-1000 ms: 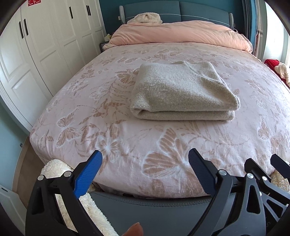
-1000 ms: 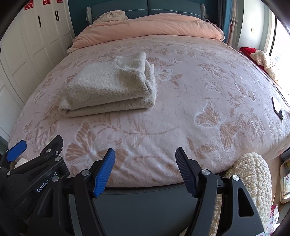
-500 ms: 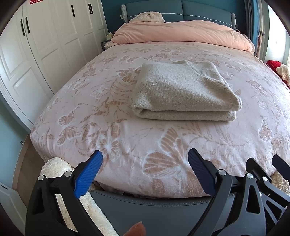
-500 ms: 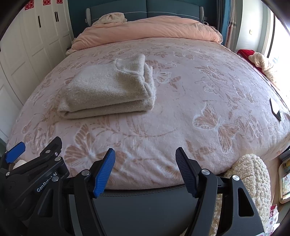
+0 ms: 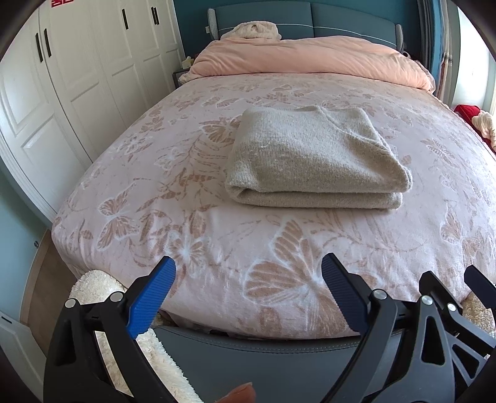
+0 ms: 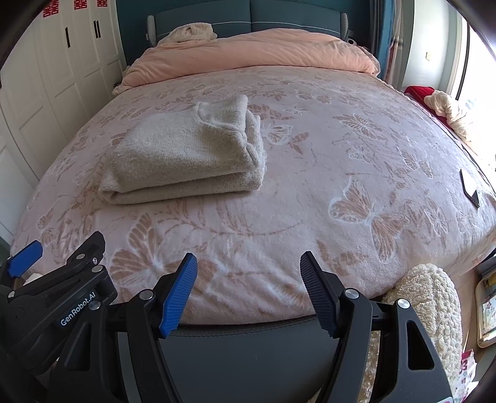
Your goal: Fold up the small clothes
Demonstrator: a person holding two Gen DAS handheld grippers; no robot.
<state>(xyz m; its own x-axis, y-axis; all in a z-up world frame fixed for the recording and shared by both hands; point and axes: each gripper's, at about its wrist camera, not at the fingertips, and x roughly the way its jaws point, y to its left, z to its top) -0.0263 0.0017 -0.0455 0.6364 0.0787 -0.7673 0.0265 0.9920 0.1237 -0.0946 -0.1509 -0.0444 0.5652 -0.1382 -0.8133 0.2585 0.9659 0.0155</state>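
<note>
Presently the sweater (image 5: 313, 161) lies folded mid-frame on the bed (image 5: 155, 186). Both claws, left (image 5: 248, 294) and right (image 6: 248, 291), spread, empty, lower frame. Soft, light knit; best gripped at the near folded edge.

**Counts of items on and around the bed.**

One bed (image 5: 217, 192) carries one folded beige sweater (image 5: 313, 161) at its middle, one peach duvet (image 5: 310, 59) bunched at its head end, one cream garment (image 5: 254, 30) on top of that duvet, and one dark flat object (image 6: 469, 189) near its right edge. Two grippers hang at its foot: one left gripper (image 5: 248, 285) and one right gripper (image 6: 248, 282), each with two blue-padded fingers spread apart, four fingers in total. Two fluffy cream pieces (image 6: 427, 307) lie beside its foot.
</note>
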